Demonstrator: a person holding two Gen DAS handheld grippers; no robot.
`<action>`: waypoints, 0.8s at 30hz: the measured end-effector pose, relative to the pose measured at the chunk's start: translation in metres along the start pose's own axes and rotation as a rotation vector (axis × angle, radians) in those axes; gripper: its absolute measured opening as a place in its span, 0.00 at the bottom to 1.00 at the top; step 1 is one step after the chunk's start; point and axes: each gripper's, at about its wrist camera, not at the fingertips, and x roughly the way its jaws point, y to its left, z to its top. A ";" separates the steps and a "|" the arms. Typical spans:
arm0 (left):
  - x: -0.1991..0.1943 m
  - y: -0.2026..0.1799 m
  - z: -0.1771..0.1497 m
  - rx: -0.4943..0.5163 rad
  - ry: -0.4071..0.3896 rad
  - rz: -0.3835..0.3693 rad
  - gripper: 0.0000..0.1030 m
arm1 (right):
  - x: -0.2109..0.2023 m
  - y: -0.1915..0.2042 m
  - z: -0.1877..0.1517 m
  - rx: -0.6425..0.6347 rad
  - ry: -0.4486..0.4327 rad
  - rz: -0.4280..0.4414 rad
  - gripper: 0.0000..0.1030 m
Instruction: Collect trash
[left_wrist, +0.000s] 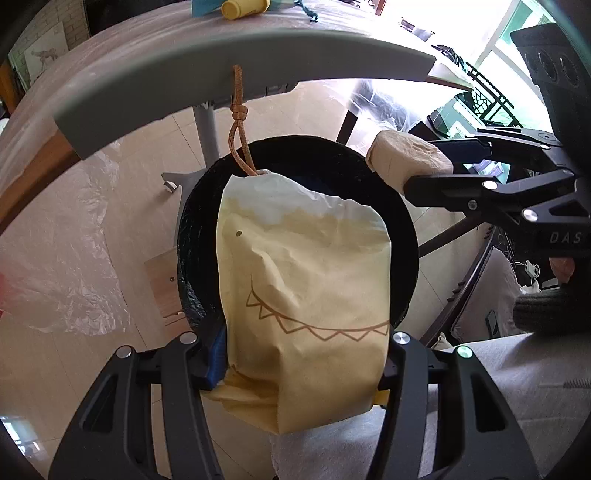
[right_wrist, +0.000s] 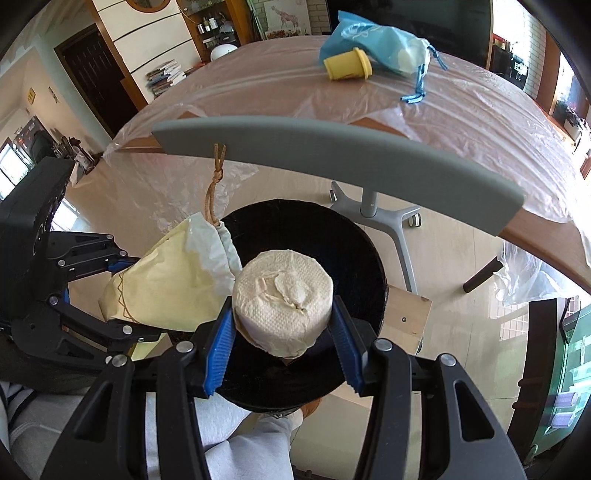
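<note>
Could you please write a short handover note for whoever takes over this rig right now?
Left tool: shut on the yellow paper bag, held over the black bin.
Right tool: shut on the tissue roll, also above the bin.
Done: both items picked up and brought over the bin.
Left: release both into it, then collect the yellow cup and blue bag lying on the table.

Daylight, bright. Window (left_wrist: 509, 48) at upper right of the left wrist view is blown out to white; glare on the floor (left_wrist: 325, 99) beneath it. Plastic sheet (right_wrist: 280, 92) on the worktop shows soft sheen. Strong fisheye bending and dark vignette at all edges. Centres are sharp, with no motion blur.
</note>
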 end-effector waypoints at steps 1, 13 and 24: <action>0.002 0.000 0.000 -0.003 0.003 0.002 0.55 | 0.003 0.000 0.001 -0.002 0.003 -0.002 0.48; 0.028 0.002 -0.003 -0.011 0.050 0.017 0.55 | 0.021 0.001 -0.001 -0.005 0.016 -0.029 0.48; 0.041 0.003 0.005 0.011 0.065 0.038 0.55 | 0.038 -0.002 0.002 0.009 0.035 -0.065 0.48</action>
